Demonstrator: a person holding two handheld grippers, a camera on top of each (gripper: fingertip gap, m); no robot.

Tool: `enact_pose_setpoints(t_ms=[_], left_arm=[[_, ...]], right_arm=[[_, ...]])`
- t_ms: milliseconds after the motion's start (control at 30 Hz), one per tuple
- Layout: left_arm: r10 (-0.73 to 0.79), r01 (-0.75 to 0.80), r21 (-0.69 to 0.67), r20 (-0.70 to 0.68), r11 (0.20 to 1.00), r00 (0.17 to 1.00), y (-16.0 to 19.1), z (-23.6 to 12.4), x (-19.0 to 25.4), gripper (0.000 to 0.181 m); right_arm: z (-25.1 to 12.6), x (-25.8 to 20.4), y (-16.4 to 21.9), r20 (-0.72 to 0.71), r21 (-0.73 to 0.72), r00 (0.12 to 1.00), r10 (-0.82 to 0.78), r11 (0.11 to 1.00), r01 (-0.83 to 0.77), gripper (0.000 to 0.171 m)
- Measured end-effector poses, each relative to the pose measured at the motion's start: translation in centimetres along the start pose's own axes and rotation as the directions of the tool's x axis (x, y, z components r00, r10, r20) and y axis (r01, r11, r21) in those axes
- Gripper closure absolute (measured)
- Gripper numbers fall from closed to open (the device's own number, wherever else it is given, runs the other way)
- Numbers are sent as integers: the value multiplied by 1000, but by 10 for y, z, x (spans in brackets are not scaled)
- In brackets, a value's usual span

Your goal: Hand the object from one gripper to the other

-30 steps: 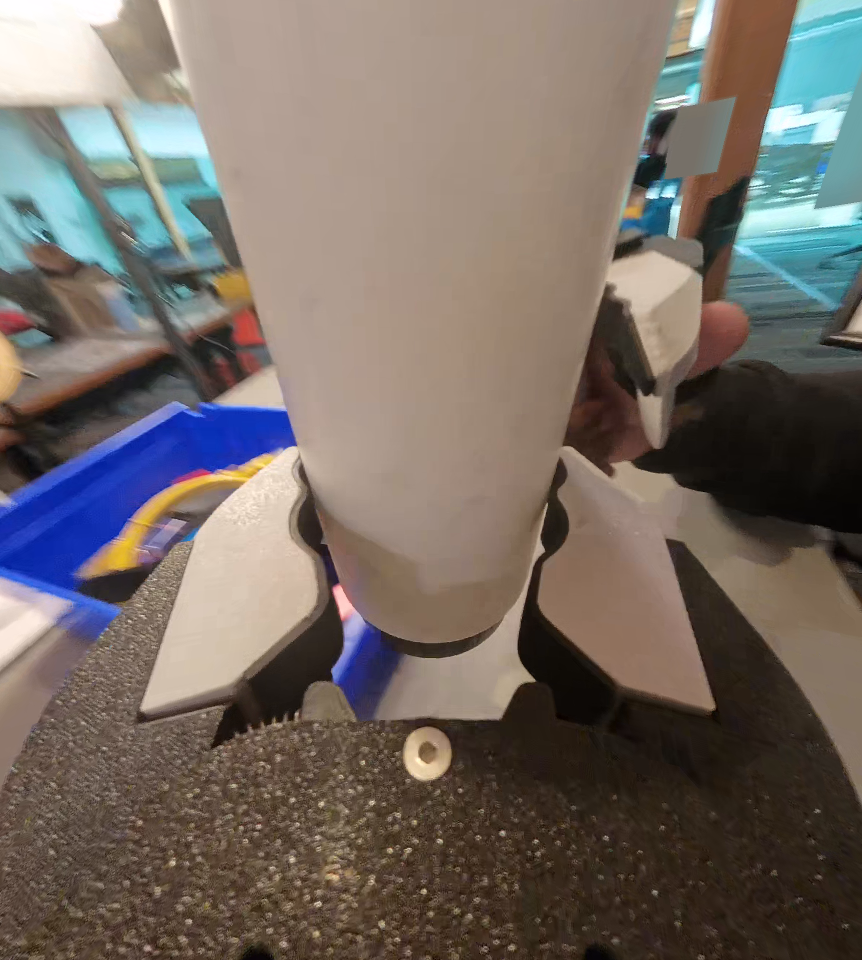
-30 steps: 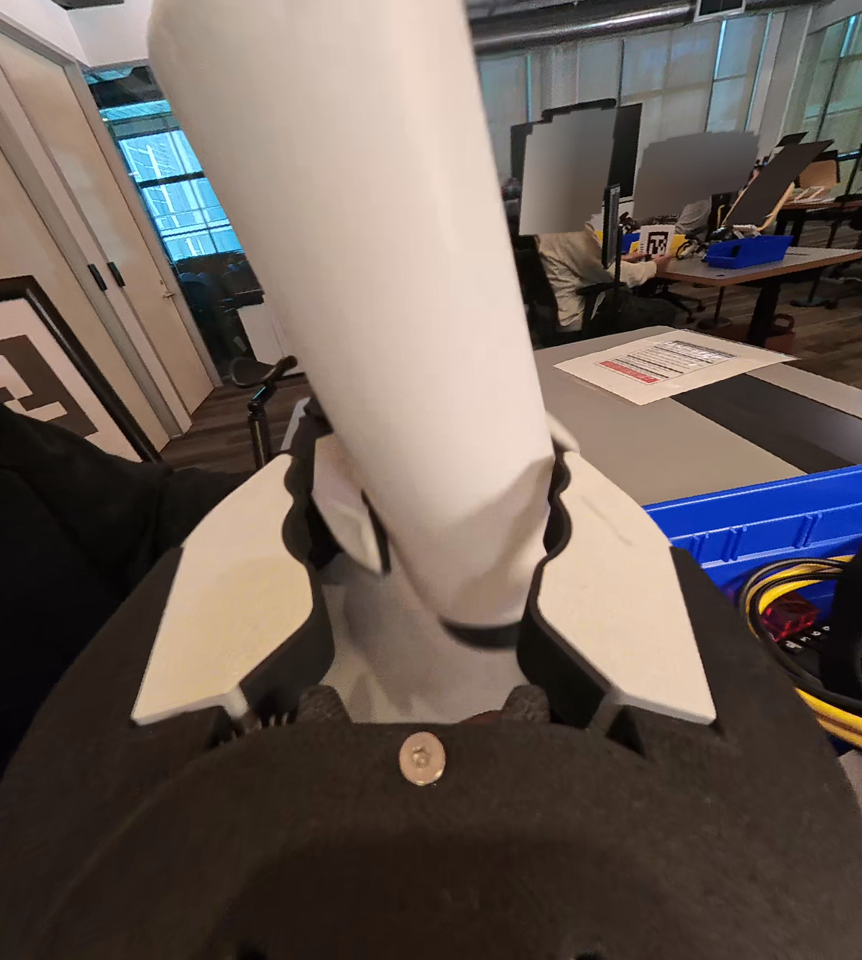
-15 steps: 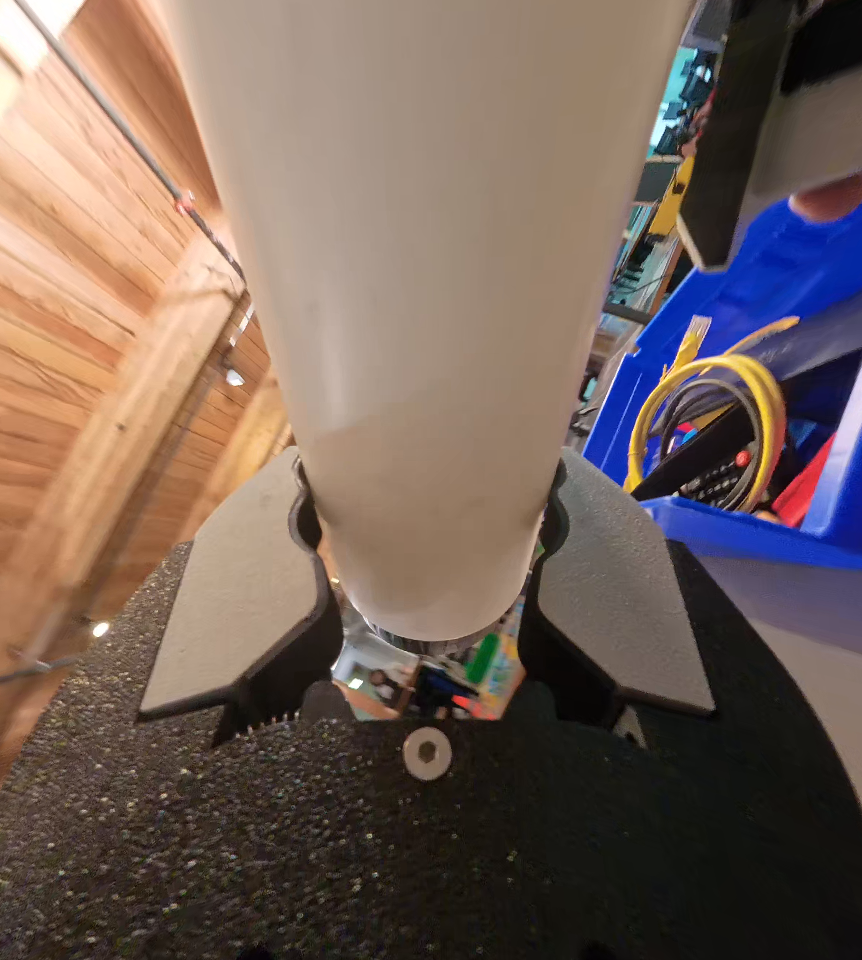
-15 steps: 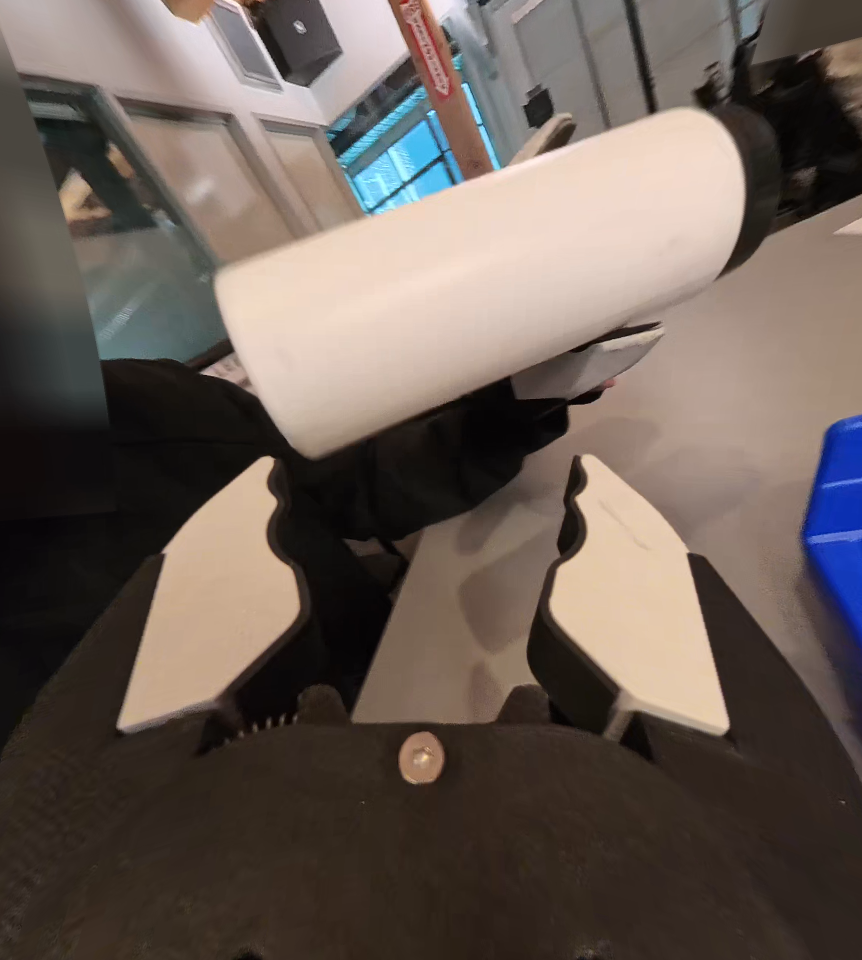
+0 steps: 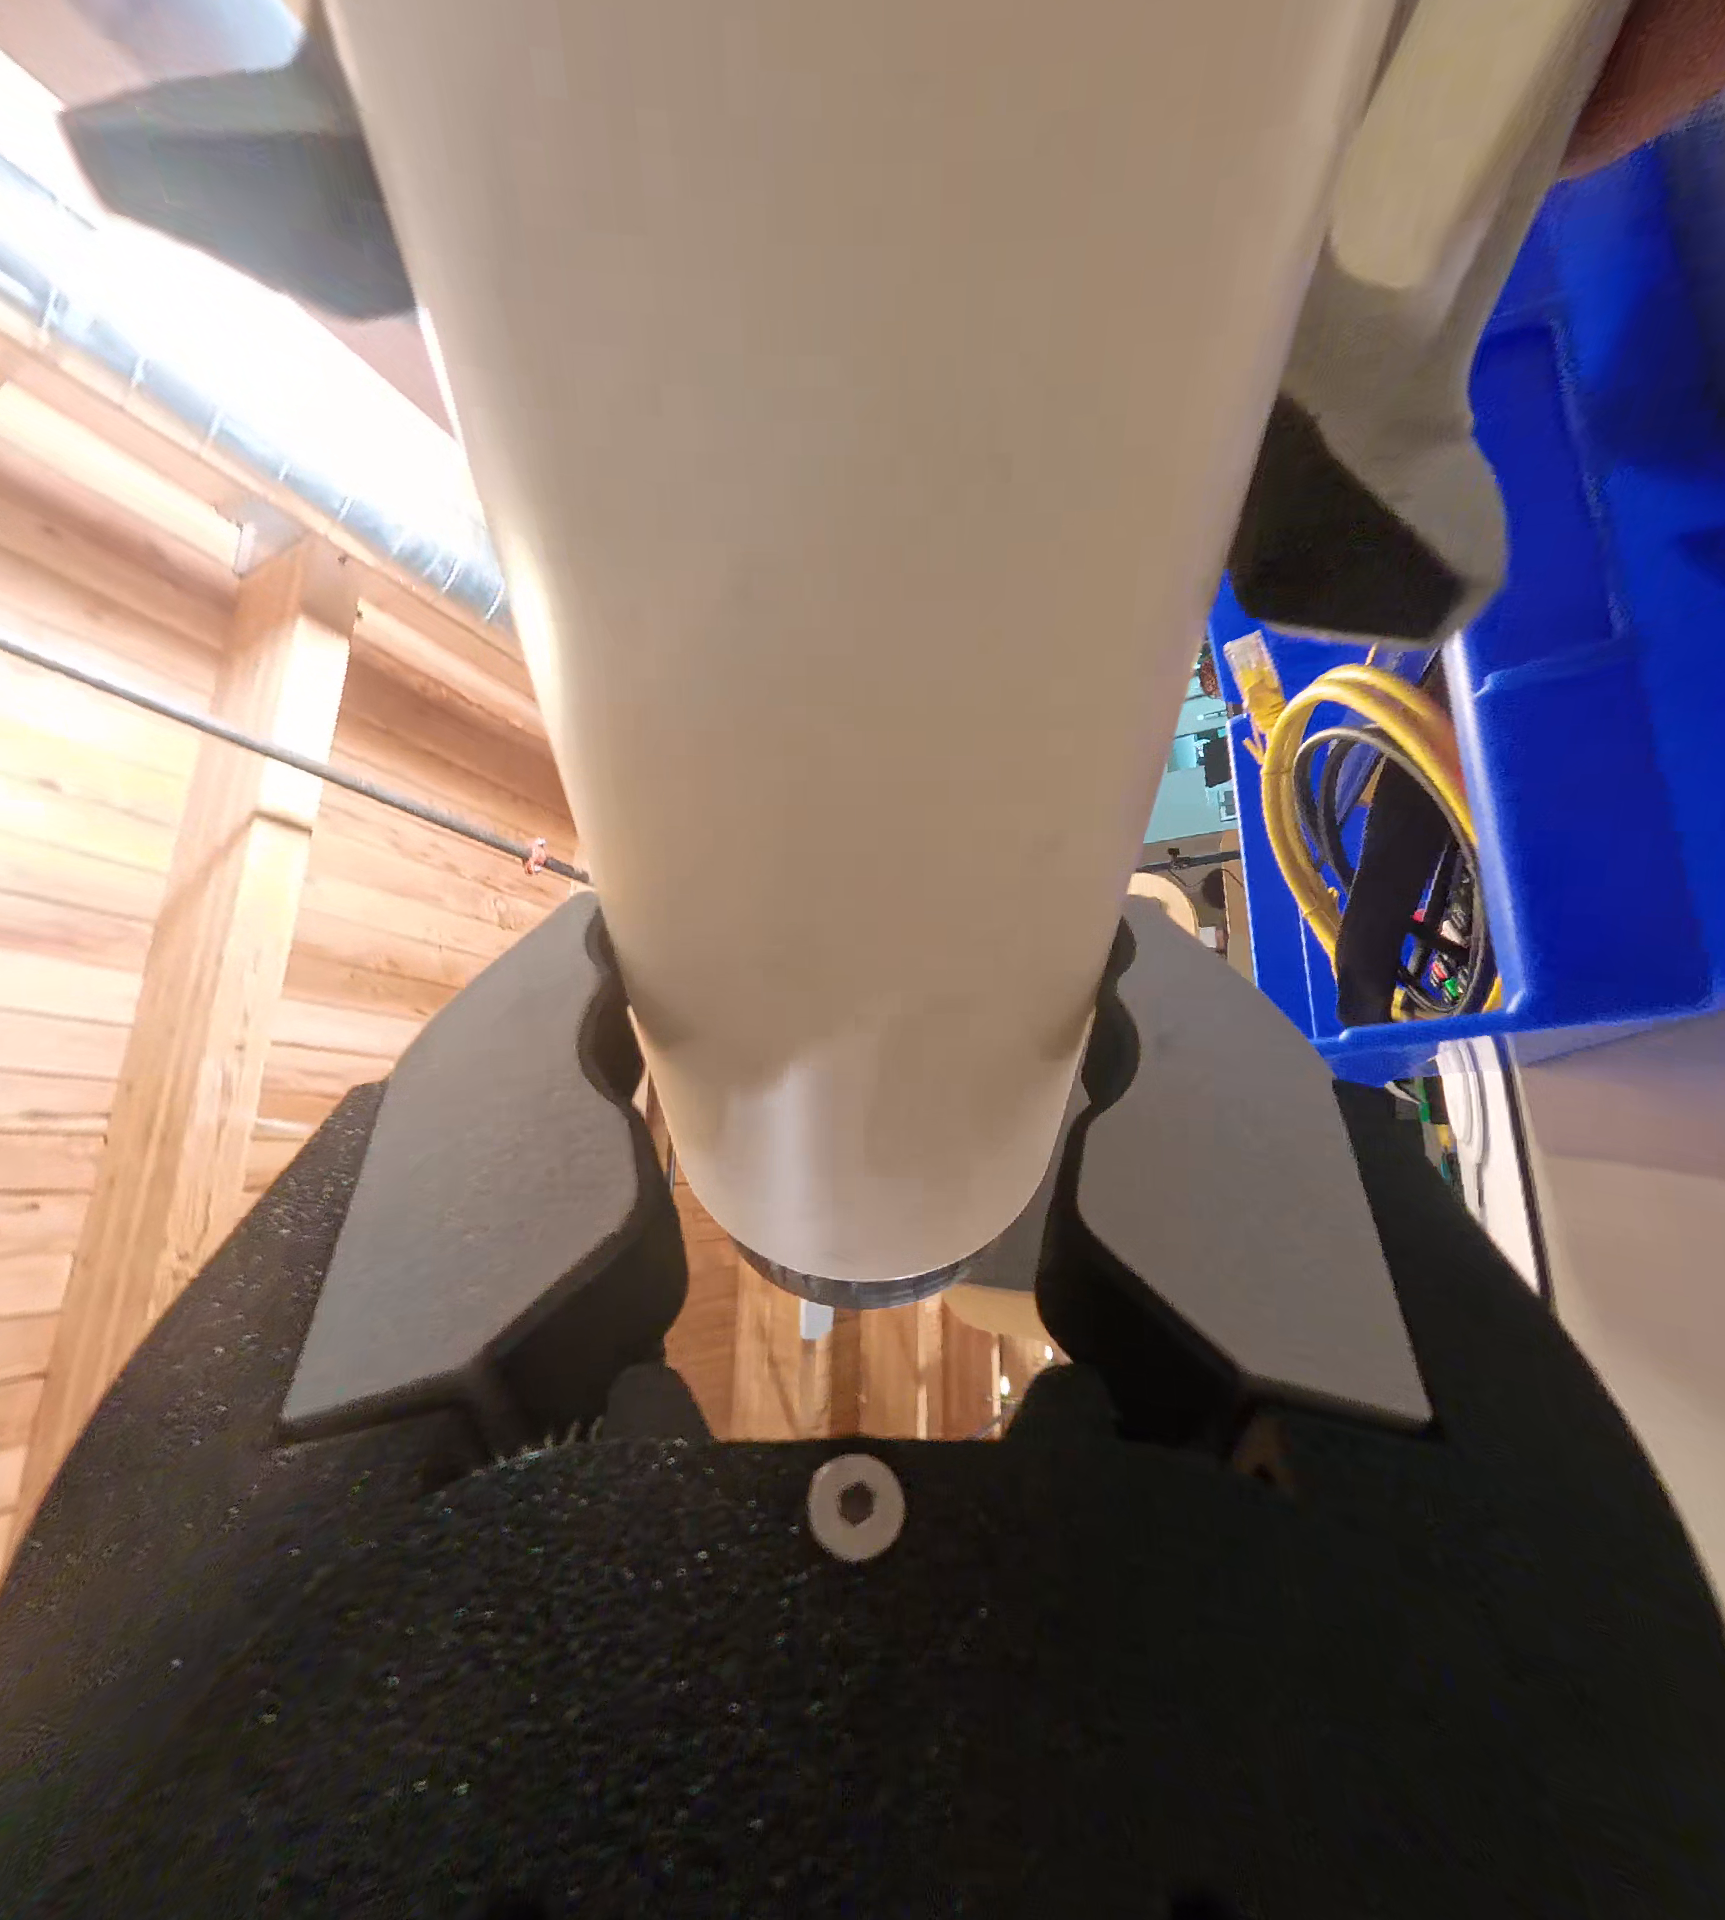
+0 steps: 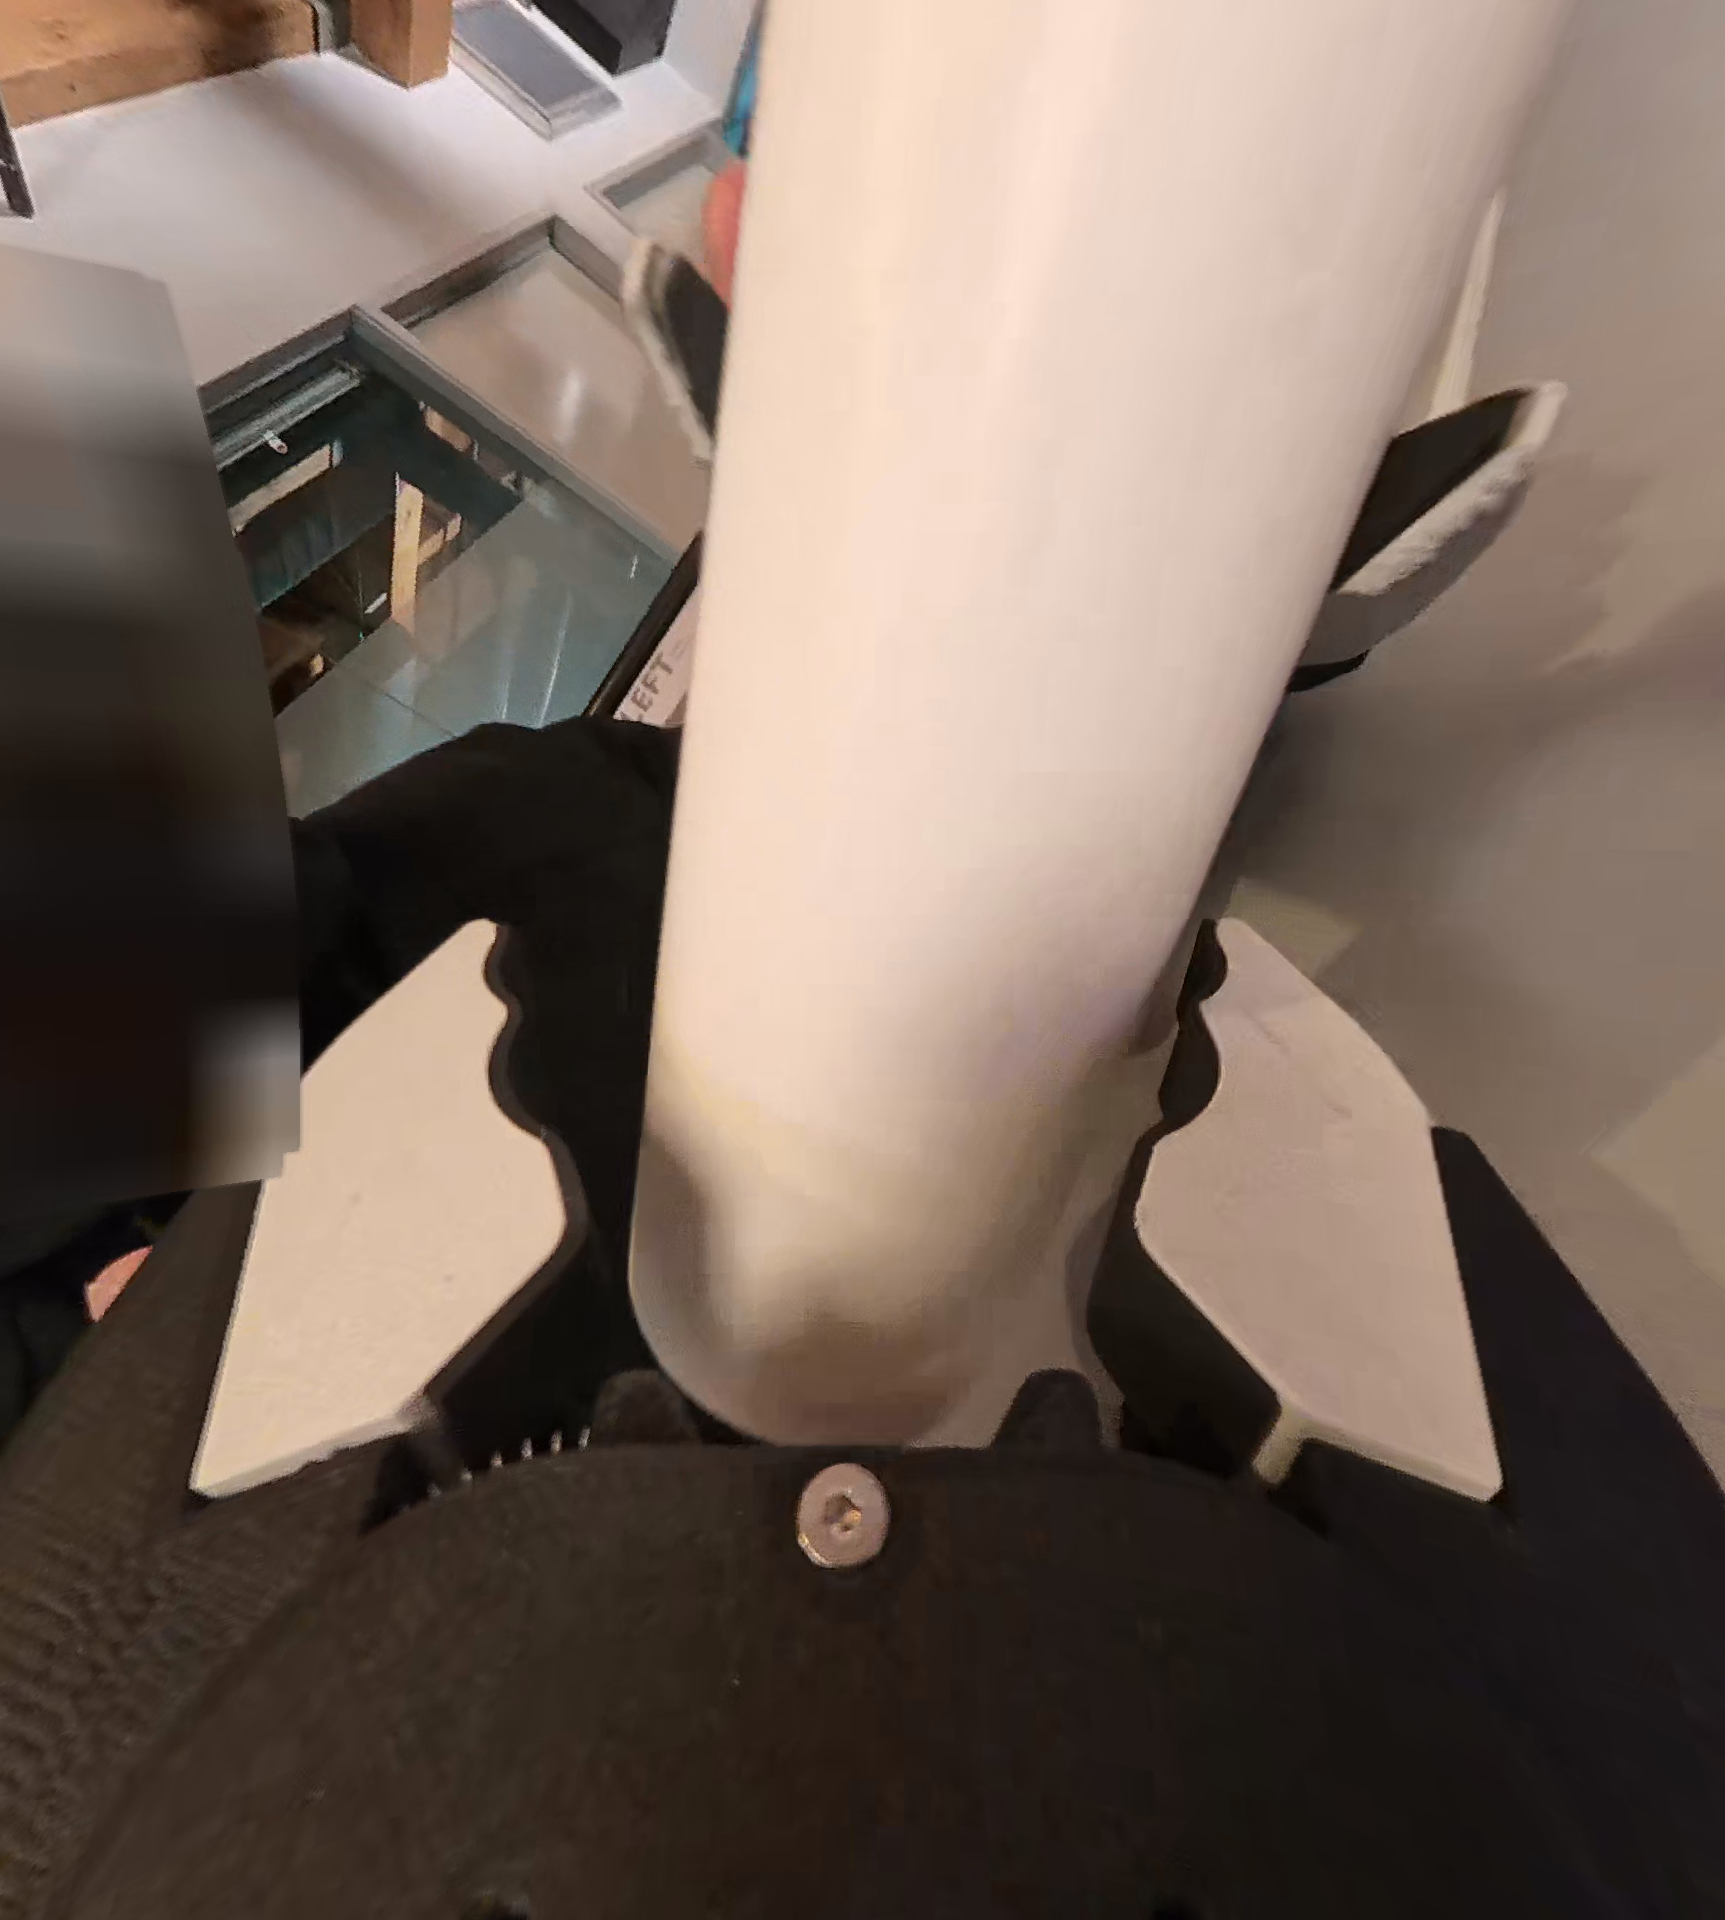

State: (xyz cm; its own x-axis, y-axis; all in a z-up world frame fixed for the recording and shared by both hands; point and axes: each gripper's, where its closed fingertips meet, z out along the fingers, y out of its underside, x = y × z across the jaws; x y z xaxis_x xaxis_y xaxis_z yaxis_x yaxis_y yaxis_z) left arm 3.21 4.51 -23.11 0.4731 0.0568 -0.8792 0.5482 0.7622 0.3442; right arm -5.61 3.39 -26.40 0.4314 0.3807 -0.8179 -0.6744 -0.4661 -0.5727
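Between both sets of fingers hangs the white tube (image 5: 837,623): the left gripper (image 5: 858,1049) clenches one end, while the right gripper (image 6: 879,1091) brackets the other end unclamped, its left finger apart, likely mid-handover.

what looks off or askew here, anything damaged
Nothing looks damaged or spilled. The white tube sits between the left gripper fingers, pressed on both sides. In the right gripper it leans toward one finger, with a gap at the other, so that grip isn't closed yet. Both views are blurred.
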Motion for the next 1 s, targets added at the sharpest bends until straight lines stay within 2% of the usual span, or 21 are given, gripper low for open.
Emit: enact_pose_setpoints(t_ms=[67, 100, 133, 233, 333, 400, 433, 467, 500, 533, 600, 633, 667, 733, 767, 800, 833, 900, 1000], left_arm=[[17, -16, 11, -20, 1000, 1000, -9, 3, 6, 94], [10, -10, 7, -21, 1000, 1000, -11, 4, 7, 94], [7, -7, -1, -33, 1000, 999, -11, 5, 9, 94], [-49, 48, -14, -43, 999, 998, -7, 6, 12, 93], [-267, 264, -86, -33, 961, 963, 11, 7, 6, 86], [-446, 441, -123, -15, 889, 895, 26, 6, 1, 78], [-552, 545, -138, -11, 827, 834, 34, 5, 0, 72], [-662, 649, -173, -21, 741, 749, 42, 4, 2, 77], [-781, 763, -195, -29, 617, 624, 49, 2, 4, 86], [-865, 847, -188, -22, 497, 502, 54, 1, 3, 85], [-942, 930, -152, -26, 334, 334, 61, -2, -5, 88], [-978, 967, -150, -48, 206, 201, 64, -2, -5, 90], [-997, 986, -165, -77, 29, 17, 65, -2, -4, 88], [-919, 927, -175, -162, -331, -359, 60, 0, -7, 82], [-840, 864, -183, -208, -469, -500, 55, 1, -10, 79], [-753, 794, -195, -249, -576, -608, 50, 2, -12, 75], [-668, 724, -210, -283, -657, -688, 44, 3, -14, 74], [-545, 623, -250, -316, -741, -776, 30, 8, -13, 70], [-491, 594, -301, -352, -746, -796, 4, 16, -14, 66]], right_arm=[[8, 8, 10, -33, -54, 999, 9, 998, -11, 56], [9, 14, 14, -56, -74, 998, 2, 997, -6, 67], [10, 17, 16, -63, -79, 998, 5, 997, -10, 71], [7, 20, 13, -72, -74, 997, 17, 997, -23, 72], [1, 22, 4, -128, -41, 990, -61, 998, 56, 74], [-5, 19, -4, -166, -14, 977, -130, 992, 129, 75], [-8, 20, -8, -203, -9, 965, -166, 986, 167, 75], [-11, 23, -10, -244, -15, 946, -215, 976, 218, 75], [-14, 22, -13, -274, -17, 923, -269, 961, 275, 75], [-16, 21, -16, -291, -21, 907, -304, 950, 312, 75], [-23, 25, -23, -371, -13, 866, -334, 935, 355, 75], [-27, 28, -26, -414, -20, 837, -359, 922, 386, 75], [-30, 27, -30, -438, -20, 811, -388, 906, 423, 75], [-36, 26, -39, -499, -14, 745, -443, 863, 504, 75], [-39, 25, -42, -521, -16, 715, -465, 843, 537, 75], [-41, 24, -45, -546, -24, 681, -488, 821, 570, 75], [-43, 24, -47, -569, -38, 643, -512, 798, 601, 75], [-44, 25, -48, -602, -82, 579, -550, 763, 641, 75], [-41, 35, -44, -627, -149, 536, -566, 762, 630, 75]])
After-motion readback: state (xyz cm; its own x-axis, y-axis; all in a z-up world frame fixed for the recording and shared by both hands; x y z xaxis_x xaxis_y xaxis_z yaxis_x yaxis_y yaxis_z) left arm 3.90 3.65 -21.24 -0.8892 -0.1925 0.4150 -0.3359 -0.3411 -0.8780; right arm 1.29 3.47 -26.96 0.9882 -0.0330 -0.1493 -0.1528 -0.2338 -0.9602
